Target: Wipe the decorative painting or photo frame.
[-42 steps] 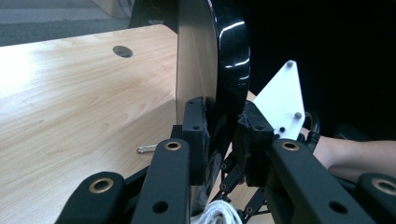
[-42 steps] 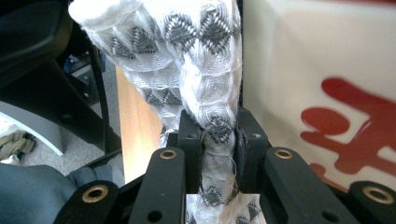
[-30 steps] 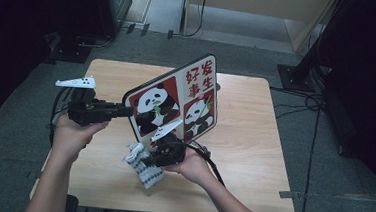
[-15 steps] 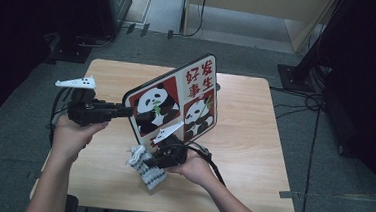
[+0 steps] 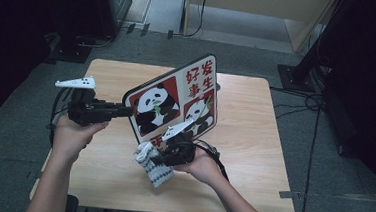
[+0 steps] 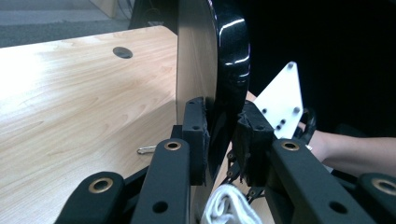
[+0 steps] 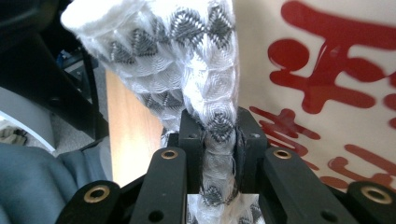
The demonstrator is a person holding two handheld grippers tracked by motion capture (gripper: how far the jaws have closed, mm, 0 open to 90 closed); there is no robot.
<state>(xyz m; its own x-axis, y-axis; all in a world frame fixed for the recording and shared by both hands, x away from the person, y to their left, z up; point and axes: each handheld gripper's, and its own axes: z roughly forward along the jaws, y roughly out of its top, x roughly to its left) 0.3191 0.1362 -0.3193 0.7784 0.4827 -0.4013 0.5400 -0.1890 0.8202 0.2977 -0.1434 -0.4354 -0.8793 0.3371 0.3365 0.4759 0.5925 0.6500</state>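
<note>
You had the panda board [image 5: 173,105] lifted off the desk [image 5: 243,140] and tilted, its left edge clenched in the left tongs [image 6: 219,135], pads pressed on both faces. The right tongs [image 7: 219,135] were clamped on a bunched white-and-grey patterned cloth [image 7: 196,70], held at the board's near bottom edge, just beside the red print. From this I judged the wiping was under way: cloth and board were each secured and brought together, but most of the printed face was yet to be covered. You had open desk to the right and far side, and bare wood near you. The board's lower corner hung close to the right tongs, leaving little room there.
</note>
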